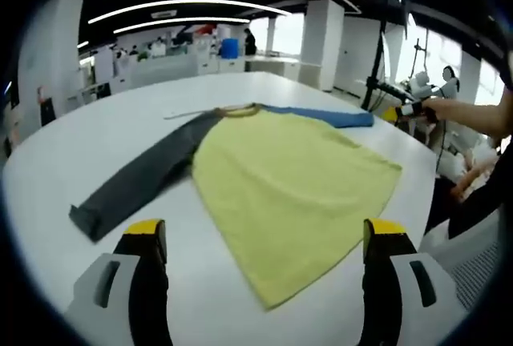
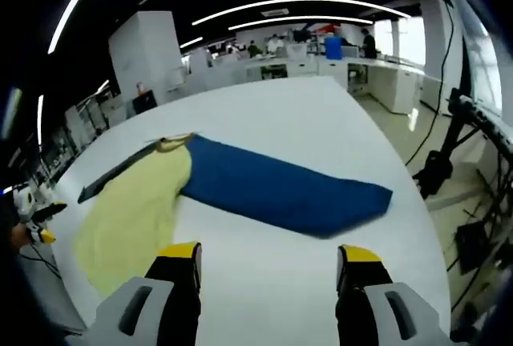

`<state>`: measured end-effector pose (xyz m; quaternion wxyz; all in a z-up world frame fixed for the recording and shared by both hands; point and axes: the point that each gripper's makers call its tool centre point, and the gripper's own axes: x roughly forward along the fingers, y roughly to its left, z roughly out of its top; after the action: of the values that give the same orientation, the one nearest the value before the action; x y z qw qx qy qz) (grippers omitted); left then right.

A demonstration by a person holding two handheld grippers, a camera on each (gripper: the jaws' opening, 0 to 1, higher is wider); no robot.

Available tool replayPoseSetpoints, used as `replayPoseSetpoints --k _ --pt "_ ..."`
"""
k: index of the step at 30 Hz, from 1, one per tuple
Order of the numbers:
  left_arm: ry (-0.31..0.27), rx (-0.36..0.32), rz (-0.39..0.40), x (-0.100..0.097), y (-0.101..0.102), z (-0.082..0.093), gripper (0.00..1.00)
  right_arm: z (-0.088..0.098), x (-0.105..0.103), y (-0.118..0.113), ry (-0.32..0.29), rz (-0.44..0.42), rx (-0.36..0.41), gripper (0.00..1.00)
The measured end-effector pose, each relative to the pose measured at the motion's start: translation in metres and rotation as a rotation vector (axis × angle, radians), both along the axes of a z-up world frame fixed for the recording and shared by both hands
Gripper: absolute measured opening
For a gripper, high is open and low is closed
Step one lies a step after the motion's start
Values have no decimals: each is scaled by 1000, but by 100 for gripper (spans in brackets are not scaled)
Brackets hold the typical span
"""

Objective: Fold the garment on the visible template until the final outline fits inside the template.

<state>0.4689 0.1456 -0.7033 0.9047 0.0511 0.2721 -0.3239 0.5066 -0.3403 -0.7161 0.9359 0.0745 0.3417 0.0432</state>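
Note:
A long-sleeved garment lies flat on the white table [image 1: 96, 122]. Its yellow body [image 1: 288, 186] spreads across the middle, a dark grey sleeve [image 1: 144, 174] runs out to the left, and a blue sleeve [image 1: 329, 115] reaches to the far right. My left gripper [image 1: 264, 234] is open, hovering just short of the yellow hem, holding nothing. In the right gripper view the blue sleeve [image 2: 280, 190] lies straight ahead, with the yellow body [image 2: 136, 210] to its left. My right gripper [image 2: 270, 258] is open above bare table before the sleeve. It also appears in a hand as the right gripper [image 1: 409, 110] beyond the blue cuff.
The table's right edge [image 2: 417, 226] drops to the floor, where a black stand [image 2: 441, 166] and cables sit. A person's arm [image 1: 473, 114] reaches in from the right. Office desks and a blue bin [image 1: 230, 48] stand far behind.

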Motion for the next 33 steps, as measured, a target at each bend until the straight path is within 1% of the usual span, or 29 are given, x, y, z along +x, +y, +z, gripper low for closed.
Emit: replayPoseSetpoints --k 2,4,6,9,12,14,16,18,21,24,30,31,32,33 --pt "-2 -4 -1 0 -1 1 99 0 4 -6 -9 -14 2 66" --pt "-6 -4 -5 1 -2 1 99 -4 6 -12 14 -22 -18 64" --pt "-2 -5 -8 1 -2 0 99 -7 8 -16 20 -27 -26 61" --pt "0 -4 -9 1 -3 0 99 -13 12 -24 35 -48 -30 60" --pt "-4 -6 -11 1 -3 2 99 -18 18 -39 34 -74 -76 60" --pt "-6 -5 -9 1 -3 3 99 -20 23 -48 30 -97 -76 57" --pt "-6 -11 -10 1 -3 4 99 -23 27 -55 34 -139 -43 53" --pt "-4 -12 -13 0 -3 4 99 -25 30 -62 37 -162 -34 50" --pt "2 -5 -8 0 -1 2 99 -29 33 -68 48 -190 -14 48" --pt "5 -4 -2 0 1 1 99 -32 36 -75 51 -202 -34 43" --pt "11 6 -9 -2 4 0 97 -34 45 -81 46 -200 -71 32" --pt "14 8 -6 -3 5 -1 97 -35 46 -82 48 -202 -71 30" --pt "17 11 -2 -3 5 -2 97 -37 46 -82 62 -222 -62 28" --pt "20 15 2 -3 6 -3 96 -38 46 -82 69 -225 -57 23"
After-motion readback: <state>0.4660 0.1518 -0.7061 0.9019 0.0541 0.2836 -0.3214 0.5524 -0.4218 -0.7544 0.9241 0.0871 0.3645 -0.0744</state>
